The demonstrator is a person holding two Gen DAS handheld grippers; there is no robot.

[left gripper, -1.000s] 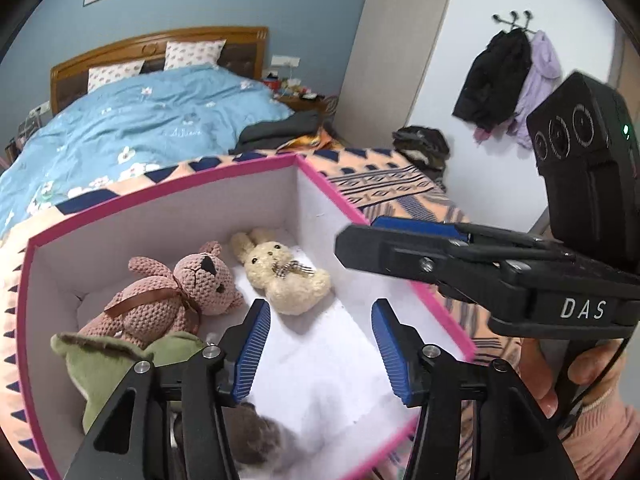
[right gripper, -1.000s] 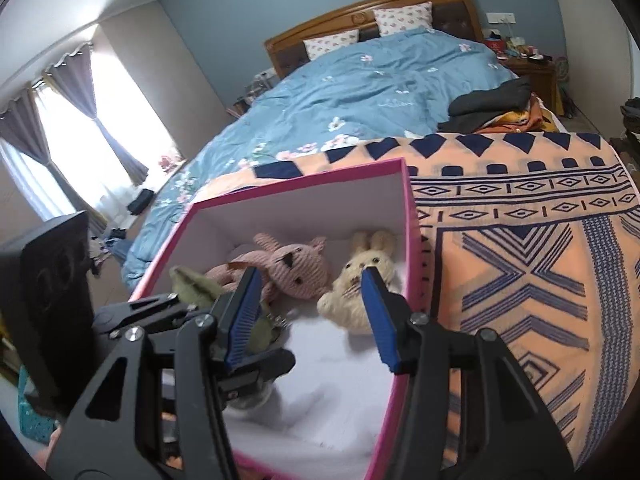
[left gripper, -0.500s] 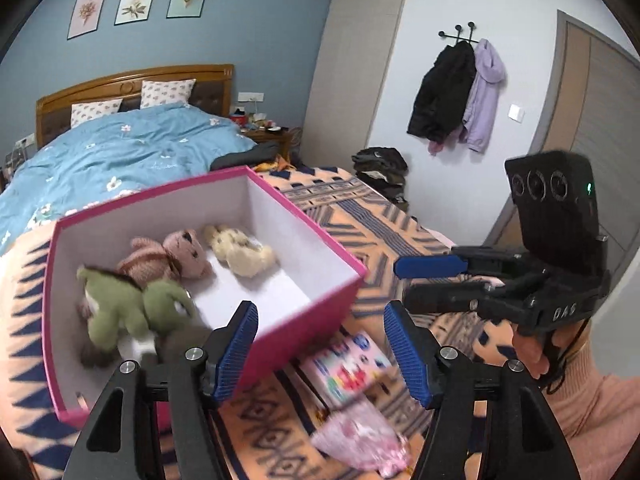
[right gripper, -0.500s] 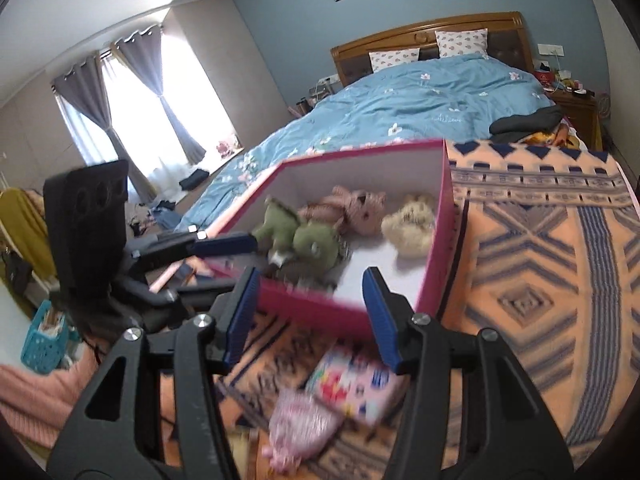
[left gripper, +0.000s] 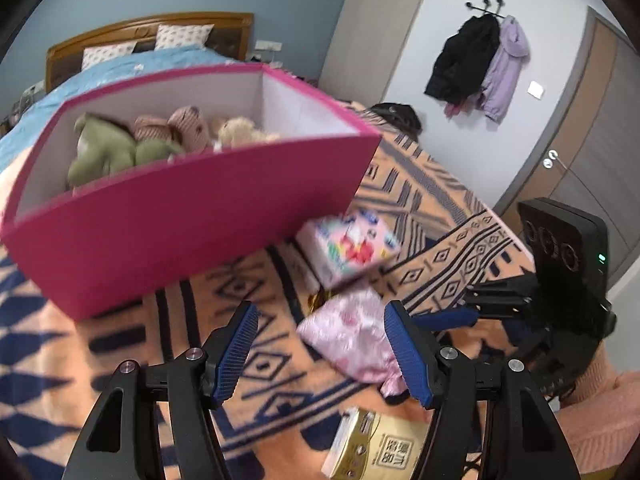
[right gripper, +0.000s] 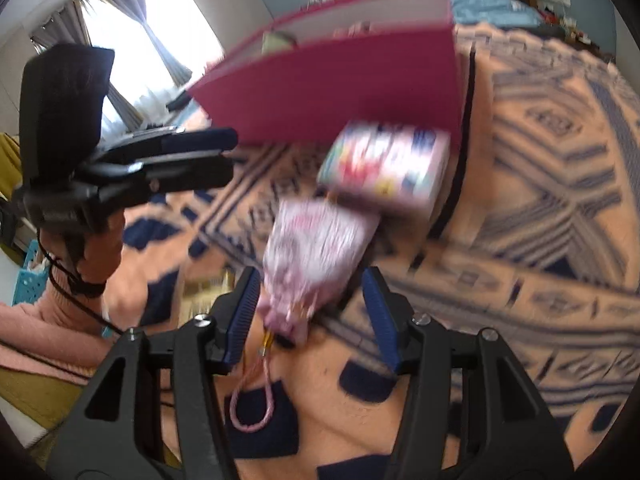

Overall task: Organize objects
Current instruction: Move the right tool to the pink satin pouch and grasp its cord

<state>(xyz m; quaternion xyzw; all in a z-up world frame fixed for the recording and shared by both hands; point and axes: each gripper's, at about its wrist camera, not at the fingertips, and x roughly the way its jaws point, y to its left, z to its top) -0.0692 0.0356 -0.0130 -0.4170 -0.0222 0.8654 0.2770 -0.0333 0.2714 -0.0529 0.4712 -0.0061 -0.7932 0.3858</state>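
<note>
Left gripper (left gripper: pixel 320 354): jaws spread, having just been widening, nothing between the pads; it hangs over the patterned blanket (left gripper: pixel 432 216) in front of the box.
Right gripper (right gripper: pixel 310 314): jaws parted around the lower end of the pink pouch (right gripper: pixel 316 248), but the picture is too blurred to tell whether the pads touch it.
Pink pouch: lies on the blanket, just in front of the colourful carton (right gripper: pixel 384 168); a pink cord loop (right gripper: pixel 252 404) trails from its near end.
Colourful carton: on the blanket, against the front wall of the pink box (left gripper: pixel 188 216).
Pink box: open-topped, holding a green plush (left gripper: pixel 108 152), a pink bear (left gripper: pixel 180 128) and a cream plush (left gripper: pixel 240 132) (all three side by side).
Gold carton (left gripper: pixel 380 446): on the blanket at the lower edge of the left wrist view, near the left gripper's right finger.
</note>
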